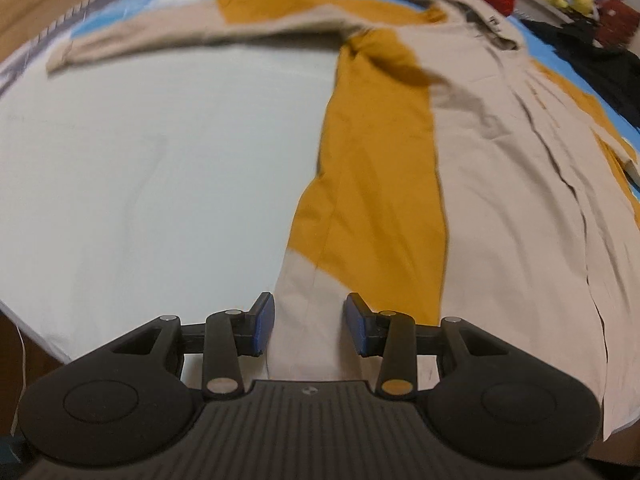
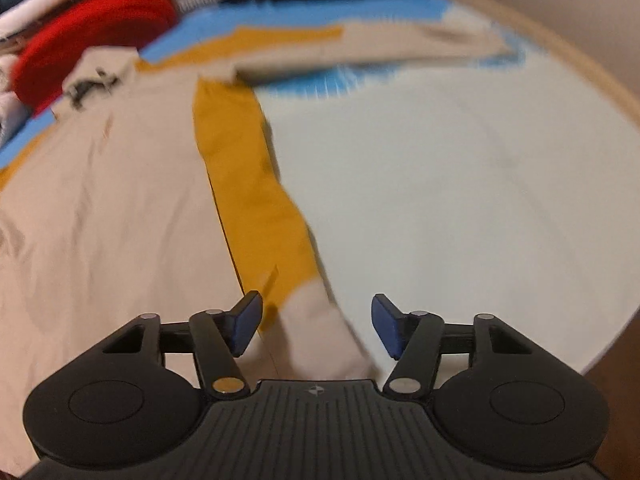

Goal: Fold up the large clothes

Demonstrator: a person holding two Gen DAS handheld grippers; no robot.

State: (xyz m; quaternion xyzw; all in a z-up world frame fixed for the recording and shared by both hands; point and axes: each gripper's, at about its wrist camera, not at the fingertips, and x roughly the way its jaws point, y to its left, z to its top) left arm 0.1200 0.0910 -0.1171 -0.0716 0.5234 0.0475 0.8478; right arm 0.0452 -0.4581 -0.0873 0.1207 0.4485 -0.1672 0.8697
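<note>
Each camera sat just behind its own tool and looked forward and steeply down along the two fingers, close above the bed (image 1: 140,168). The left wrist view rode on the left tool (image 1: 309,322) and faced up the left edge of the beige and mustard shirt (image 1: 480,152), with the outstretched sleeve across the far part of the picture. The right wrist view rode on the right tool (image 2: 317,325) and faced up the shirt's right edge, slightly blurred. Both views shared the shirt's body and collar, the pale sheet, the blue cover beyond it and the red garment (image 2: 88,28) at the far end.
</note>
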